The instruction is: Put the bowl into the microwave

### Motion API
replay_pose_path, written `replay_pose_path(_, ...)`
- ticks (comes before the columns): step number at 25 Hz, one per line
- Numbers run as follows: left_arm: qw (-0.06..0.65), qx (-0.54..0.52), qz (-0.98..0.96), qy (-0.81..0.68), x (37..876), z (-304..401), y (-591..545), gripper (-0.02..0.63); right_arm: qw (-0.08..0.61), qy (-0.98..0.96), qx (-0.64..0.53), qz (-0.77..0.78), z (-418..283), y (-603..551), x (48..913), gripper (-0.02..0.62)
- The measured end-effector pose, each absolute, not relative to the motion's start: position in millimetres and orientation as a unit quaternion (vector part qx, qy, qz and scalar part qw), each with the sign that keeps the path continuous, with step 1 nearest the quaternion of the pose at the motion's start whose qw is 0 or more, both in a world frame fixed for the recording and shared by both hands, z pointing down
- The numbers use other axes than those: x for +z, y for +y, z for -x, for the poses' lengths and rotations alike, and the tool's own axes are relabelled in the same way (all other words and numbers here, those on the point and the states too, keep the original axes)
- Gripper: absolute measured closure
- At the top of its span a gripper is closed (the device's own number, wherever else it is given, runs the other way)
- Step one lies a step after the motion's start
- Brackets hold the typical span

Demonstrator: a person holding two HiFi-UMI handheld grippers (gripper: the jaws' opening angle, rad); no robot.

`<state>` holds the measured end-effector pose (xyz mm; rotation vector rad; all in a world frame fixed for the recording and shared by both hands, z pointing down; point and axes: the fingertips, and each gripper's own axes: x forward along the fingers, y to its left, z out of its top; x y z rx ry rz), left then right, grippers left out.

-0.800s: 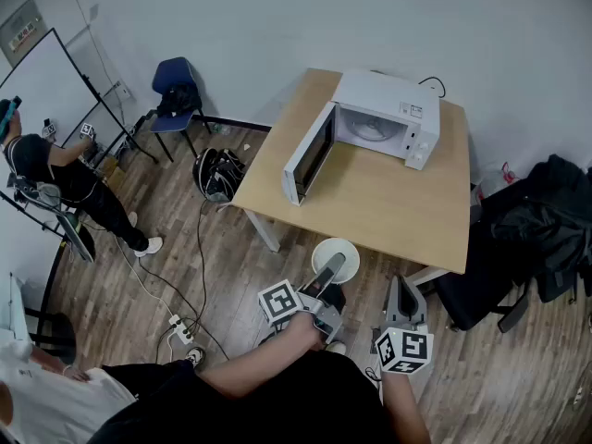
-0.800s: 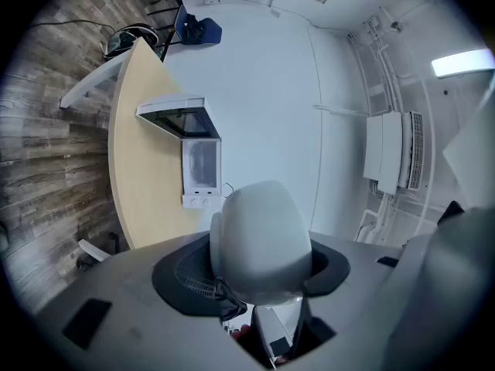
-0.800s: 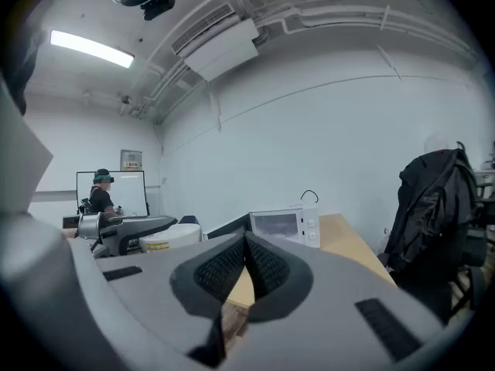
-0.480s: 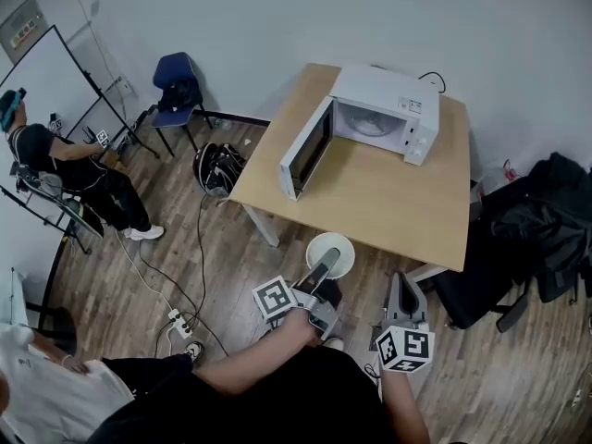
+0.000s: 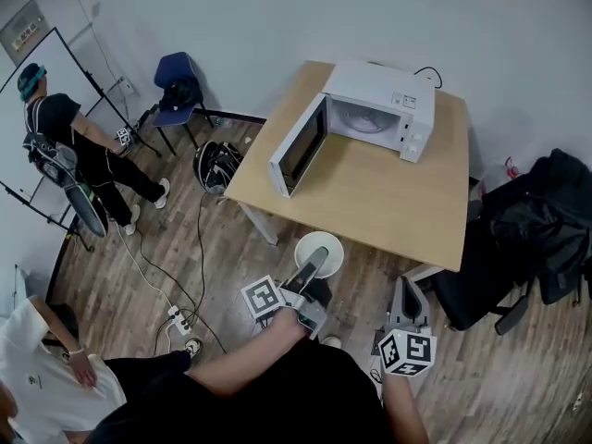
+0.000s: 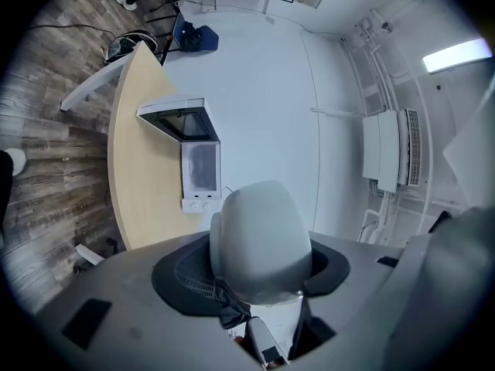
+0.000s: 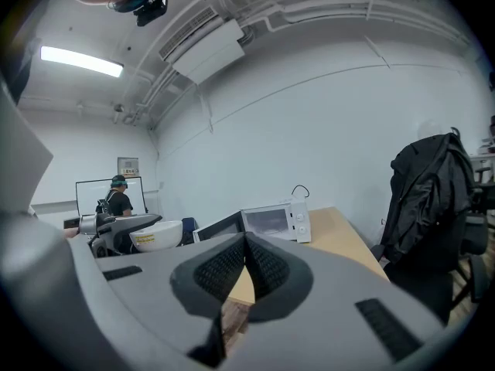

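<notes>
A white bowl [image 5: 319, 252] hangs in the air just off the near edge of the wooden table [image 5: 398, 206], with my left gripper [image 5: 313, 265] shut on its rim. In the left gripper view the bowl [image 6: 260, 242] fills the space between the jaws. The white microwave [image 5: 375, 118] stands at the table's far side with its door [image 5: 296, 154] swung open to the left, its cavity empty. My right gripper [image 5: 408, 305] is held low to the right of the bowl, its pads [image 7: 263, 267] pressed together on nothing. The bowl [image 7: 158, 235] also shows in the right gripper view.
A black office chair draped with a dark coat [image 5: 536, 234] stands right of the table. On the floor to the left lie a black backpack [image 5: 215, 169], cables and a power strip [image 5: 181, 327]. A blue chair [image 5: 176, 86] and a person [image 5: 79, 155] are by the whiteboard.
The left gripper with the bowl has drifted slightly left beside the table's near edge. The right gripper has barely moved. The person at the far left has straightened up and stepped along the whiteboard.
</notes>
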<state>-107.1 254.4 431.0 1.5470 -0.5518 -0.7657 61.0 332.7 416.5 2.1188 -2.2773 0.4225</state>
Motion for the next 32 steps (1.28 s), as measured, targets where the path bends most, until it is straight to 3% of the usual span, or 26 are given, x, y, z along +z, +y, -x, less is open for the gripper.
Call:
replay_pose_path(14, 0.634, -0.311, -0.670, -0.228, 463.9, 69.6, 159.9, 0.361, 0.019, -0.728, 0.154, -0.668, -82.0, 252.4, 436.4, 0.535)
replay_pose_path(32, 0.658, -0.257, -0.678, -0.204, 521.1, 7.7, -61.6, 0.362, 0.050, -0.689, 0.176, -0.701, -106.8, 54.8, 440.3, 0.535)
